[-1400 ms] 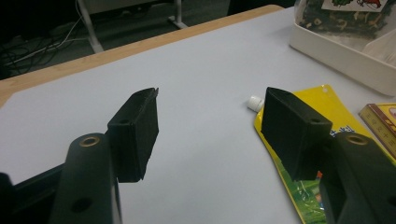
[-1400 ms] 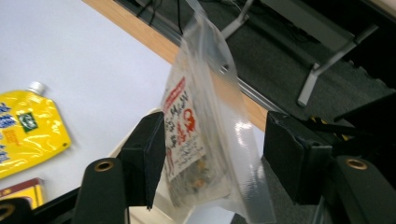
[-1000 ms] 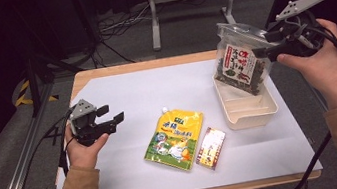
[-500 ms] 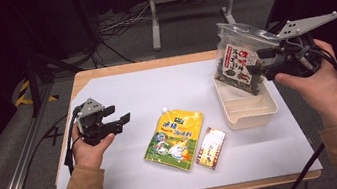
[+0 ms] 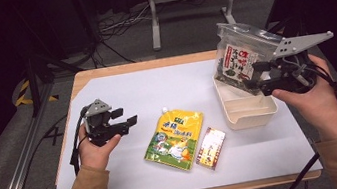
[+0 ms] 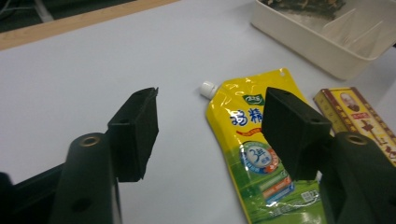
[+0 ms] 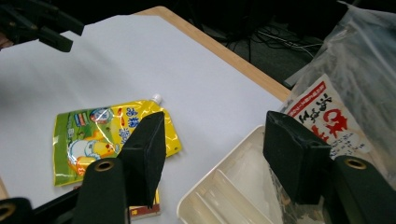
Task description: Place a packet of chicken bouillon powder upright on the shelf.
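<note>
Seaweed bag stands tilted in far end of cream tray, right gripper beside it, jaws parted, bag off to one side. Left gripper released, aimed at yellow pouch, likely next pick.

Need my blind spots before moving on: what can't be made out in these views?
- High view: the clear bag has its lower end behind the right gripper; whether it rests in the cream tray cannot be told.
- Right gripper view: a jaw covers most of the small box.
- Left gripper view: the yellow pouch is cut off at the bottom by the frame edge and a jaw.
- Bag label print: too small to read.
</note>
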The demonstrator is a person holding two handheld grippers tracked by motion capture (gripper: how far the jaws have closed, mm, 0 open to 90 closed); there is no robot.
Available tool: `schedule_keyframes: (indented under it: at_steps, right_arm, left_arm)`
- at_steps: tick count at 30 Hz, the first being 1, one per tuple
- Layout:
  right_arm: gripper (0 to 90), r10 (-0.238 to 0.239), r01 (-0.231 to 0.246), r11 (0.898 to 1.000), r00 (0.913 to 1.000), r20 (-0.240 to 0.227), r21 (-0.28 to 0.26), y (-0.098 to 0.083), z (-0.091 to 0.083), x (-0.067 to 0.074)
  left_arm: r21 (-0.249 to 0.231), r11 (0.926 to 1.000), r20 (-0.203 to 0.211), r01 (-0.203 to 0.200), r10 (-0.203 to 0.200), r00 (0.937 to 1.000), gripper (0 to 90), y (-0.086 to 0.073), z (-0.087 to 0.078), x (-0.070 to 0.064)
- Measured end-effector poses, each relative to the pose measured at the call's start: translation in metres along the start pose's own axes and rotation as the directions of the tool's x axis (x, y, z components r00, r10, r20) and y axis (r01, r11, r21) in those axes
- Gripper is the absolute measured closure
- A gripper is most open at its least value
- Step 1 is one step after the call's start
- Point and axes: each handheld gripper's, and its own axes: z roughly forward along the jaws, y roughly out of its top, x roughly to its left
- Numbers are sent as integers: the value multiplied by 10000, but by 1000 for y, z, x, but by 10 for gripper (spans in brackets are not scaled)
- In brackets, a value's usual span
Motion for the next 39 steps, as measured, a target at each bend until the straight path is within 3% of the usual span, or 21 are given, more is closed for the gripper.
schedule_keyframes:
  at_steps: [4,10,12,16,19,24,28,39]
  right_arm:
    - [396,-174,175,9998,9998,-107,66,-7,4,5]
    - [395,-45,41,9999,9995,-314,-116,-18,10,10]
    - [391,-4,-3,9998,9994,-346,-197,-23,11,10]
    - [390,-112,104,9997,9993,-346,-236,-29,12,13]
    - [388,-20,4,9992,9991,-416,-396,-36,12,15]
    - [388,157,-199,9982,9970,-756,-562,-48,17,19]
    - [386,228,-270,9982,9968,-760,-544,-57,20,21]
    - [380,520,-581,9955,9954,-810,-753,-77,26,21]
  left_arm:
    - [176,9998,-48,-57,58,10000,349,-2,7,-5]
    - [547,9985,-16,-71,72,10000,354,-5,20,-11]
    - [700,9974,-184,-185,198,9996,339,-7,25,-14]
    - [927,9955,75,195,-203,9998,336,-11,35,-16]
    - [1062,9940,84,241,-252,9996,339,-13,38,-15]
    - [1269,9918,260,124,-158,9995,357,-16,44,-15]
    - [1480,9889,558,132,-216,9982,357,-18,47,-16]
    - [1721,9849,732,-178,52,9973,346,-19,54,-21]
